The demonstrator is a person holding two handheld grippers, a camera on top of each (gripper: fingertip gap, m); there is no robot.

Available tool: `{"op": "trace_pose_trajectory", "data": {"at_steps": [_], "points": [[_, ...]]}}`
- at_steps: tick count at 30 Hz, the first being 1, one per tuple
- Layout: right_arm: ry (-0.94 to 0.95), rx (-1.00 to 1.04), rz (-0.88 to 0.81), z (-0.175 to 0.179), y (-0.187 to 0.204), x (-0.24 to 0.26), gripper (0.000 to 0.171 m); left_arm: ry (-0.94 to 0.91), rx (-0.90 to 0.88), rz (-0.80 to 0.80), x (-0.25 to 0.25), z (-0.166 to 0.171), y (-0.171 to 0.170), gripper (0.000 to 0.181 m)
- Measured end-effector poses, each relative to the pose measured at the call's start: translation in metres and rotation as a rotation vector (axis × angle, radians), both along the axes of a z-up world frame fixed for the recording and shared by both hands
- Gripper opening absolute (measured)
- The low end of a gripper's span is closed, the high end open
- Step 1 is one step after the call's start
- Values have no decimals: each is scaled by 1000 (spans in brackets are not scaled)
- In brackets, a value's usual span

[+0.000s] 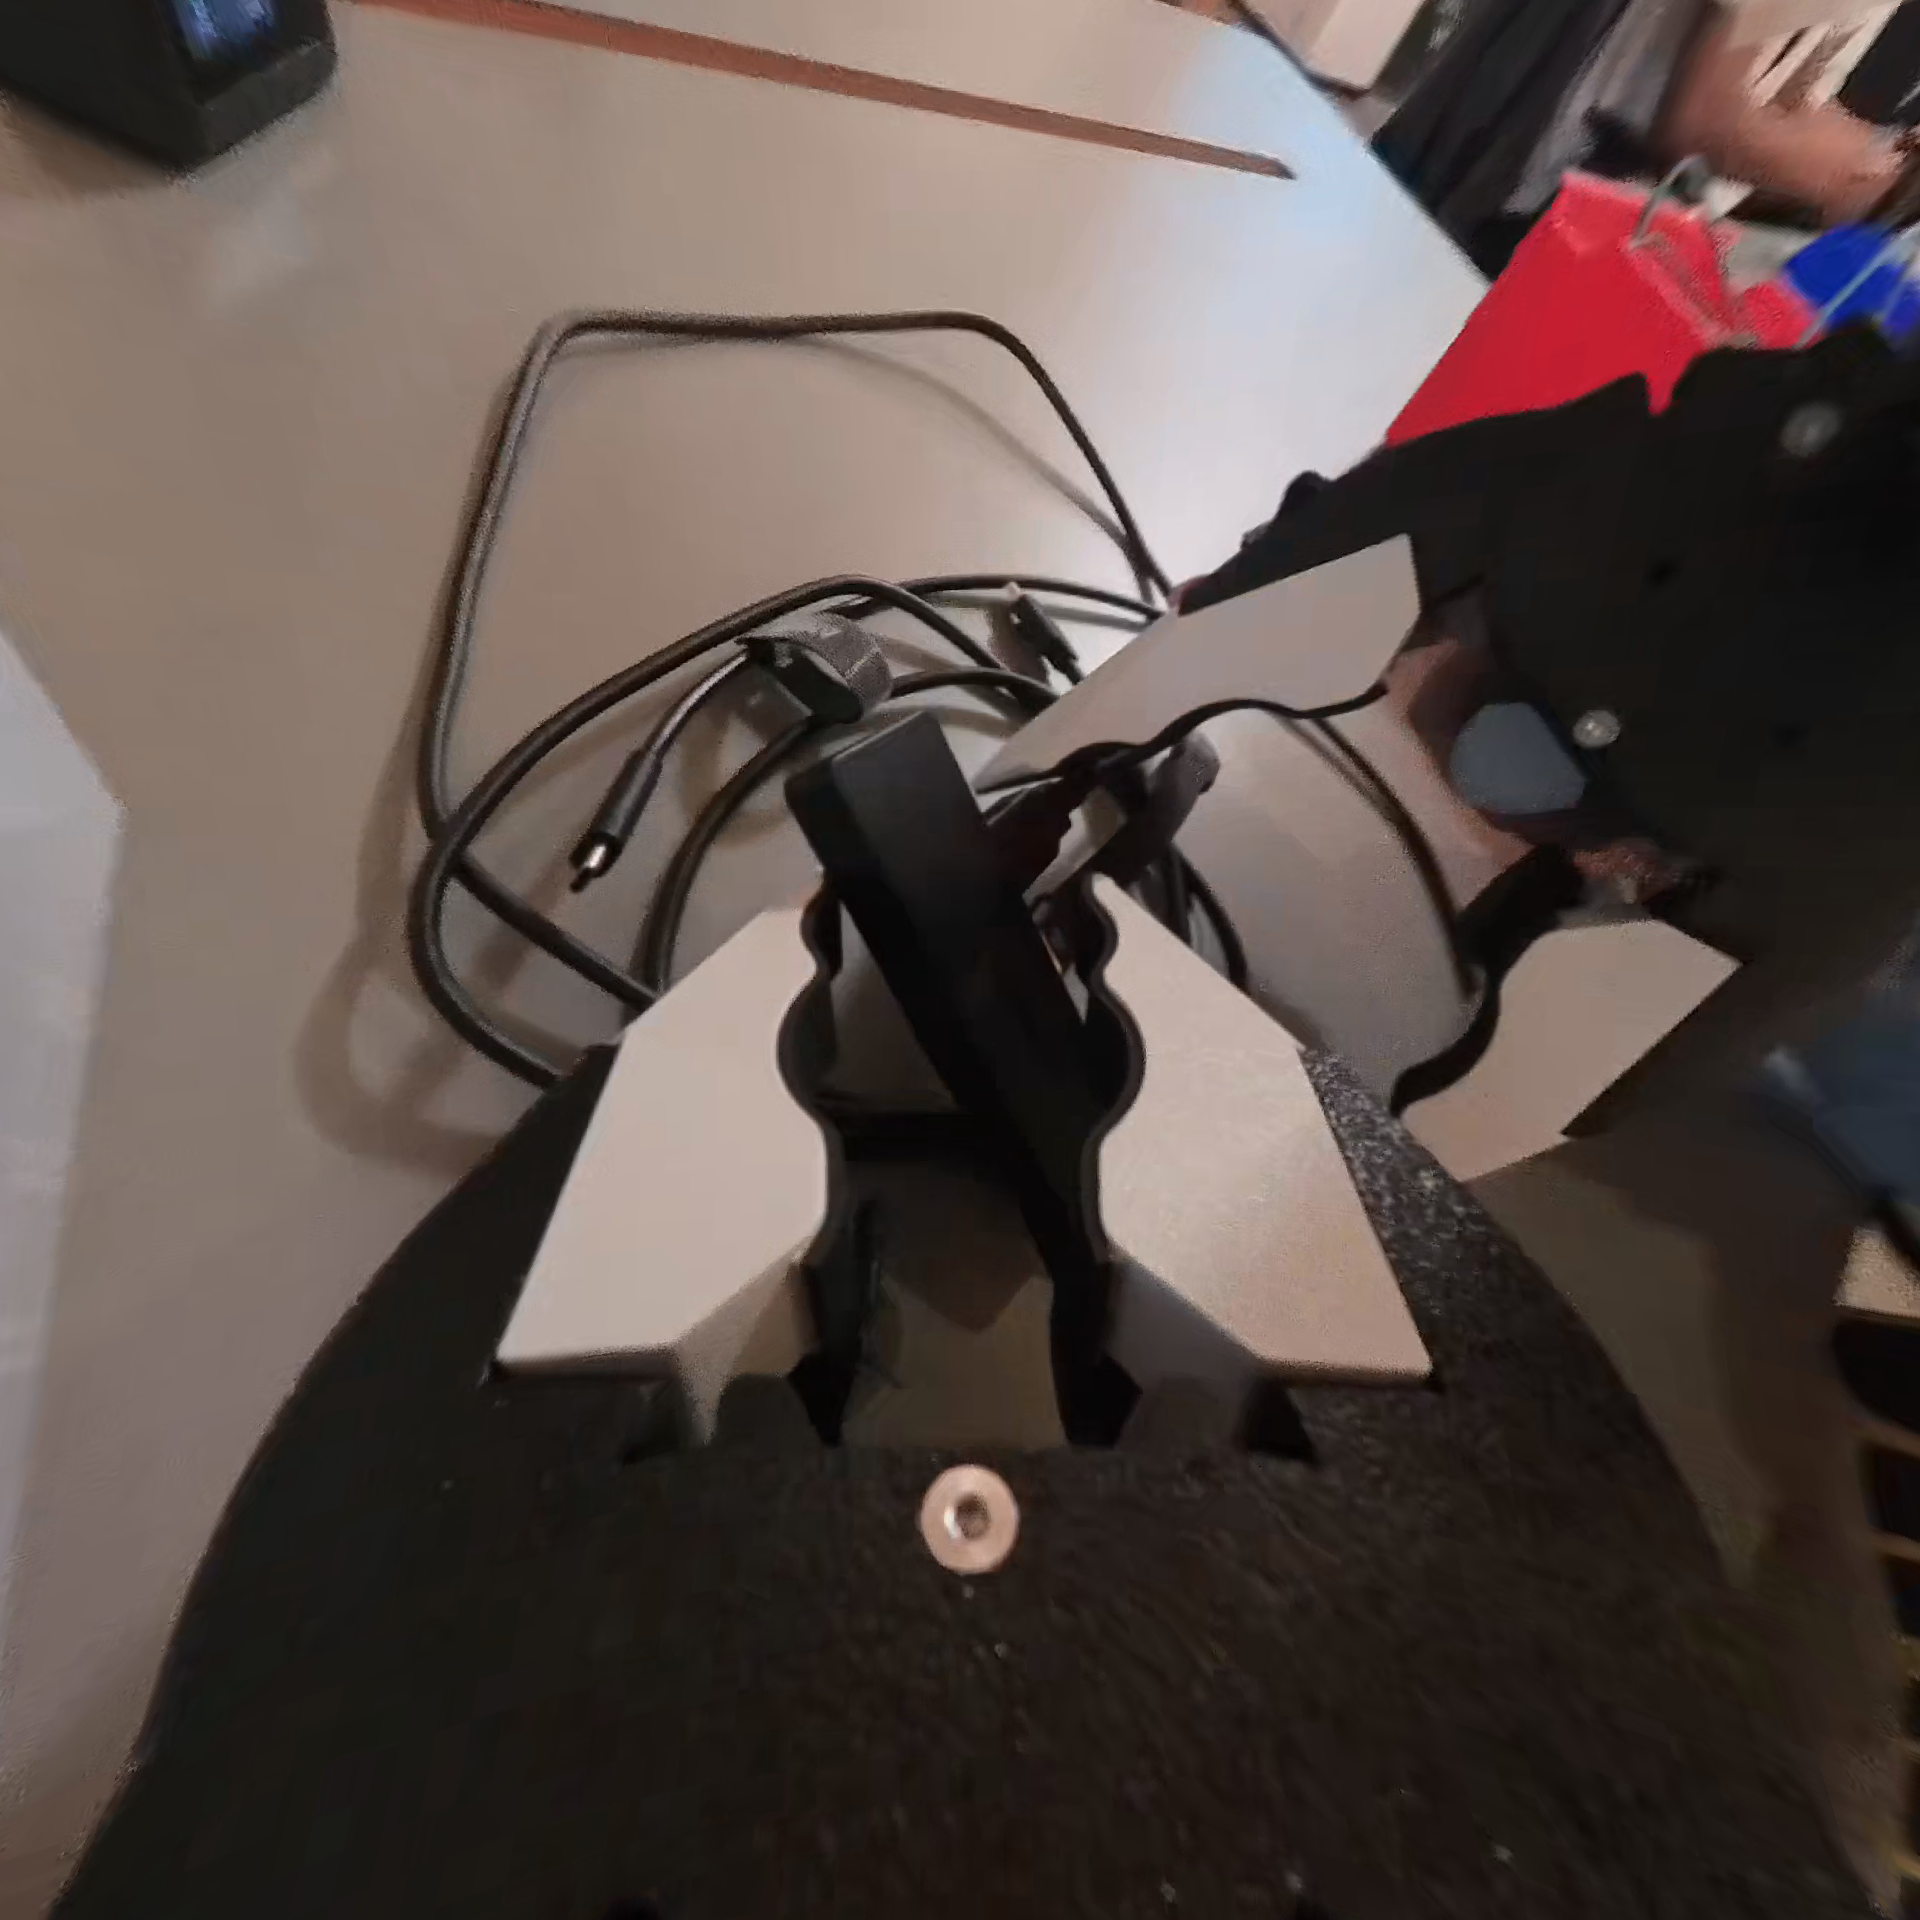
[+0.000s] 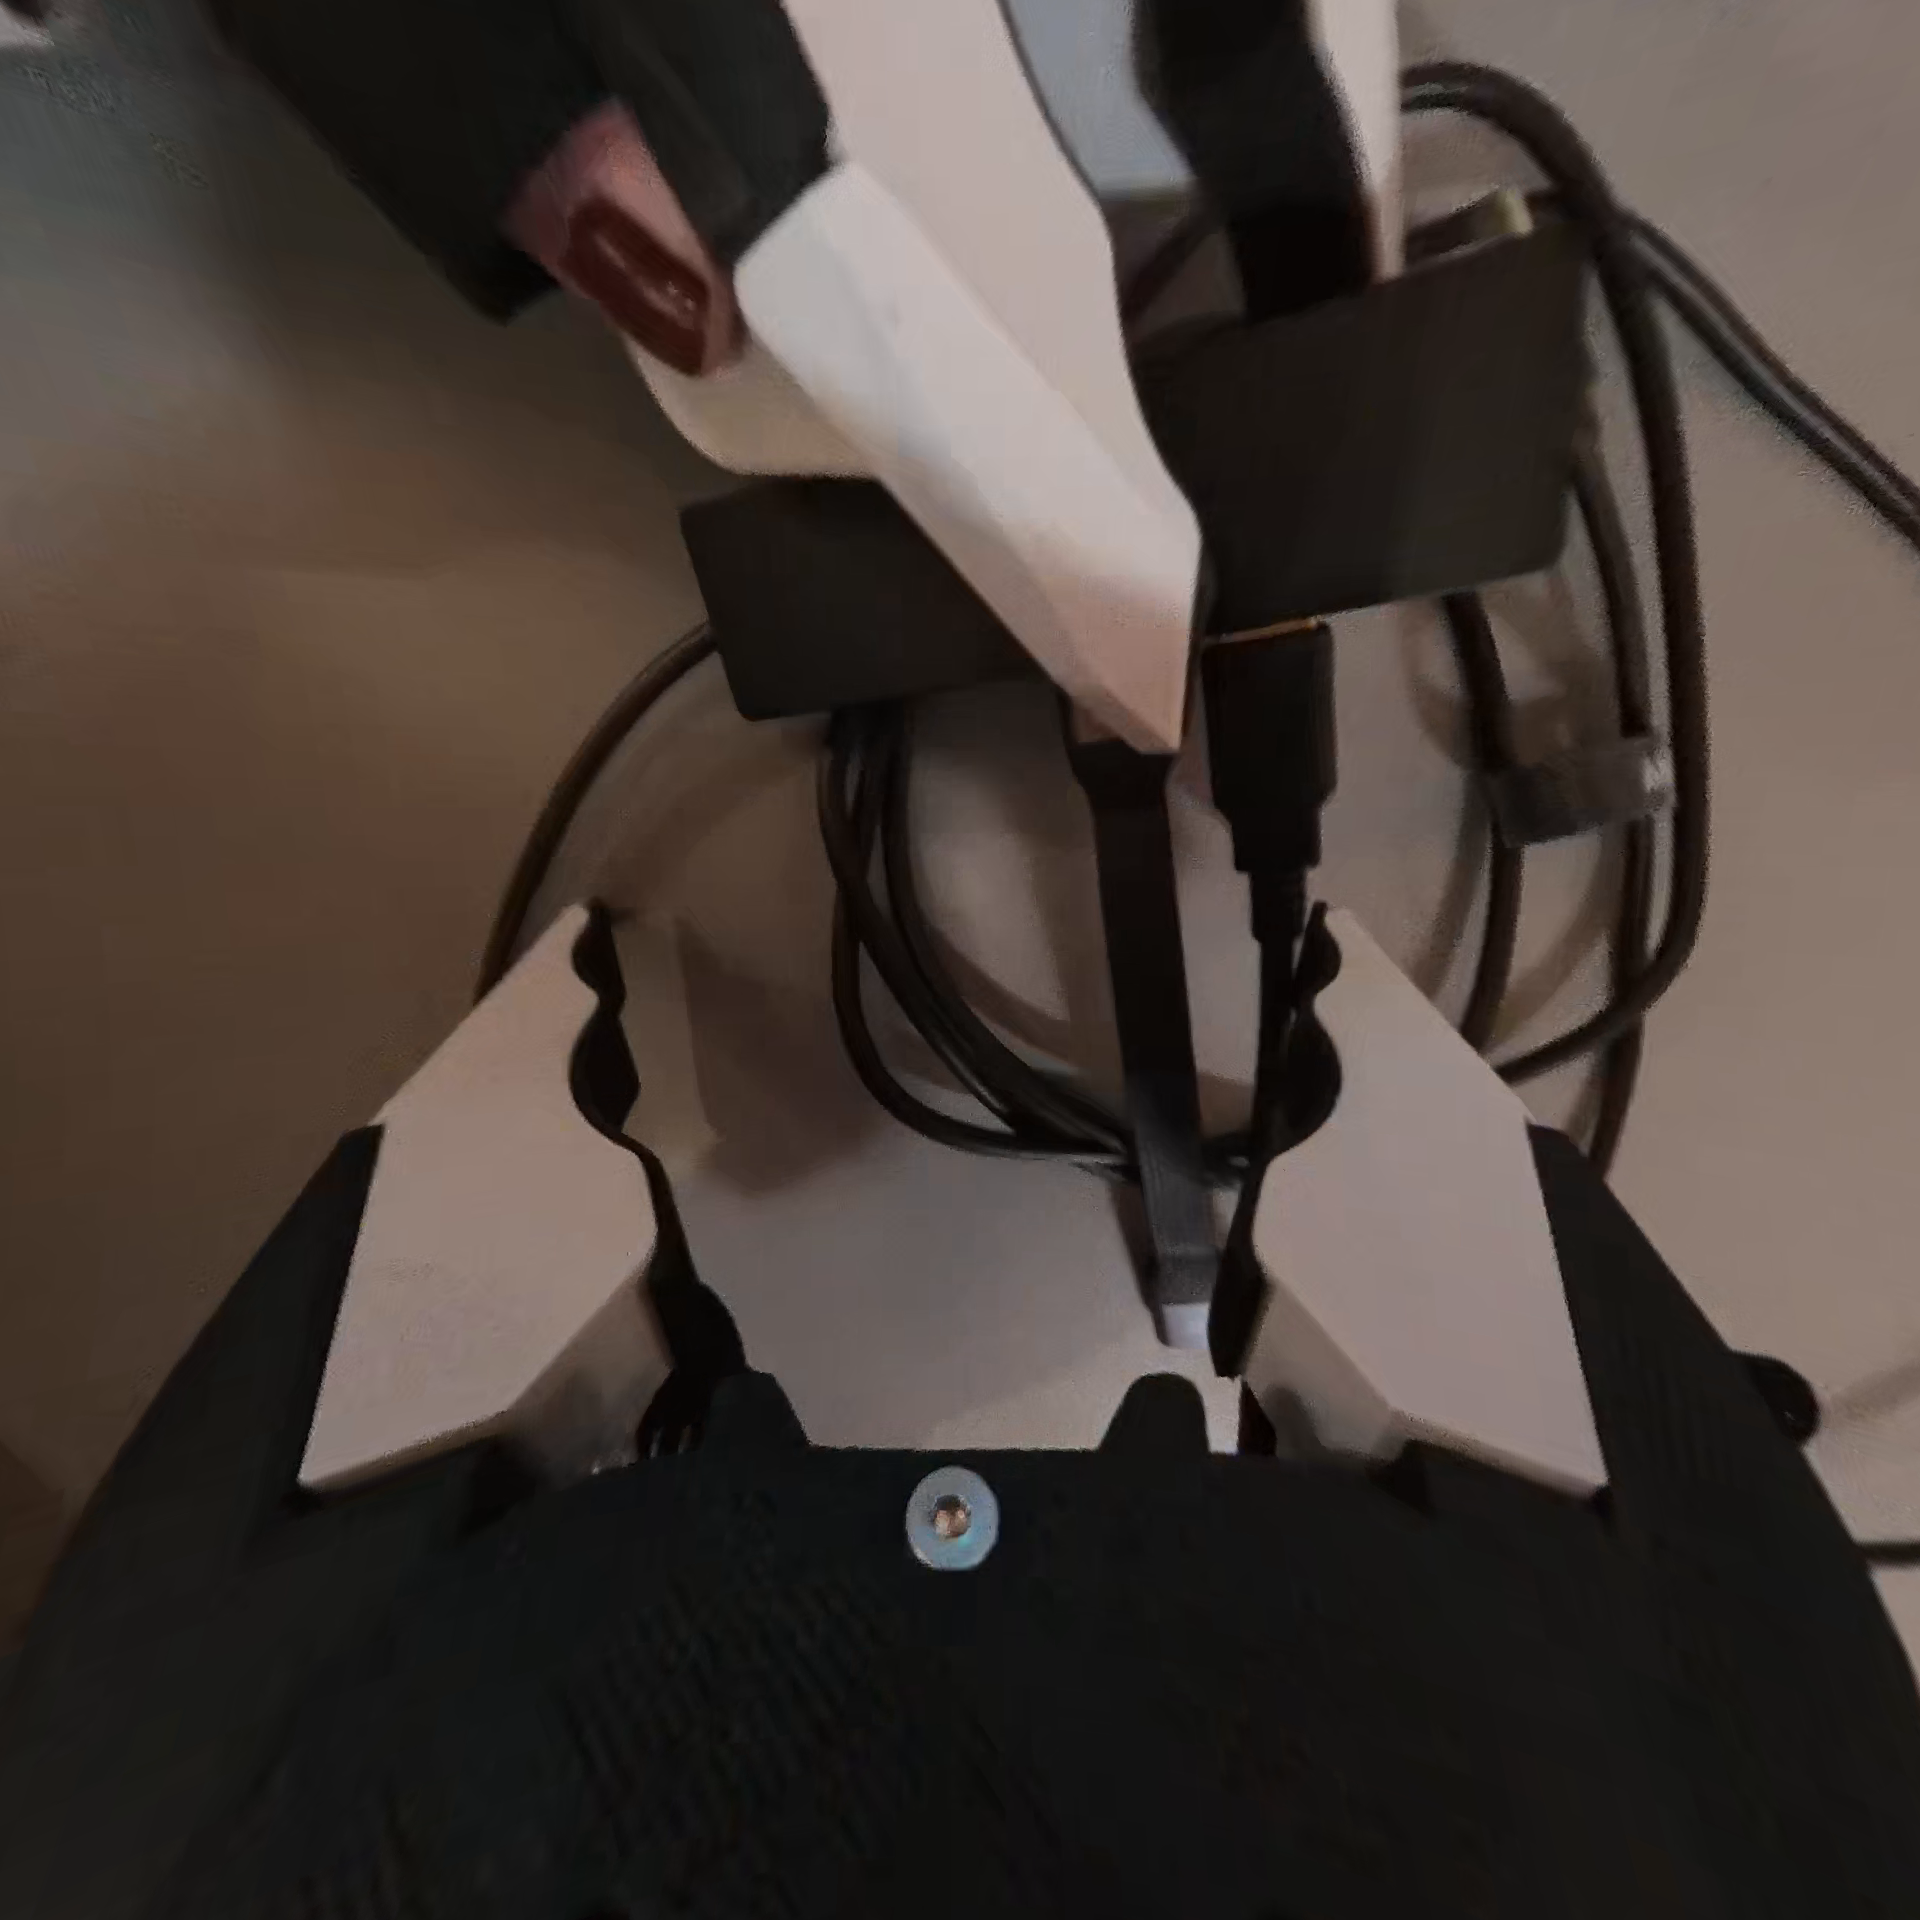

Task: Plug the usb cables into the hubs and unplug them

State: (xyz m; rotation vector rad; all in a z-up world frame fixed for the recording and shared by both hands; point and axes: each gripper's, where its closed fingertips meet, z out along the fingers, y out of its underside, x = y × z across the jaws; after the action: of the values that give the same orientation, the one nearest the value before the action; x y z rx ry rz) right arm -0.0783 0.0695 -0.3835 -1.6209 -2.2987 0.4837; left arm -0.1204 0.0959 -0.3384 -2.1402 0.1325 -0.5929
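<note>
A black USB hub (image 1: 914,831) stands on edge between the fingers of my left gripper (image 1: 940,935). The jaws are apart and a gap shows between the left pad (image 1: 790,997) and the hub, so it is open. The right wrist view shows the hub (image 2: 1382,447) with the left gripper (image 2: 1236,457) astride it. A black USB plug (image 2: 1273,748) sits in the hub's near side. My right gripper (image 2: 961,925) is wide open and empty just behind that plug, whose cable passes its right finger (image 2: 1382,1039). It also shows in the left wrist view (image 1: 1247,935).
Coiled black cables (image 1: 488,727) lie around the hub on the beige table (image 1: 312,416), with a loose plug (image 1: 613,821) and a strap (image 1: 821,665). A flat black cable (image 2: 1143,987) runs under my right gripper. A black device (image 1: 156,73) and red box (image 1: 1579,301) stand farther off. Tip to tip, the grippers are about 7 cm apart. My left gripper is the nearer one to the loose plug (image 1: 613,821): about 4 cm, against 9 cm.
</note>
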Motion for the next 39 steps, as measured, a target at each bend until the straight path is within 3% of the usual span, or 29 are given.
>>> {"op": "trace_pose_trajectory", "data": {"at_steps": [3,5,9,11,20,21,25,30,39], "points": [[-11,-2,9,3,-1,-2,100,154,101,34,-7,11,-8,48],[-30,-30,7,4,-2,1,73,224,197,58,-11,26,-13,48],[-31,-36,-2,5,-2,1,55,285,356,123,-21,60,-25,49],[-29,-32,6,6,-9,1,29,284,411,126,-22,72,-31,47],[54,176,-6,8,-16,4,19,233,521,92,-20,92,-38,37],[67,245,15,8,-15,5,9,238,535,90,-20,94,-39,37],[200,581,124,18,-12,6,7,256,610,97,-22,107,-44,32],[420,871,61,83,6,14,7,238,695,143,-29,124,-51,30],[638,1183,-62,271,43,61,8,345,755,137,-15,116,-47,31]]}}
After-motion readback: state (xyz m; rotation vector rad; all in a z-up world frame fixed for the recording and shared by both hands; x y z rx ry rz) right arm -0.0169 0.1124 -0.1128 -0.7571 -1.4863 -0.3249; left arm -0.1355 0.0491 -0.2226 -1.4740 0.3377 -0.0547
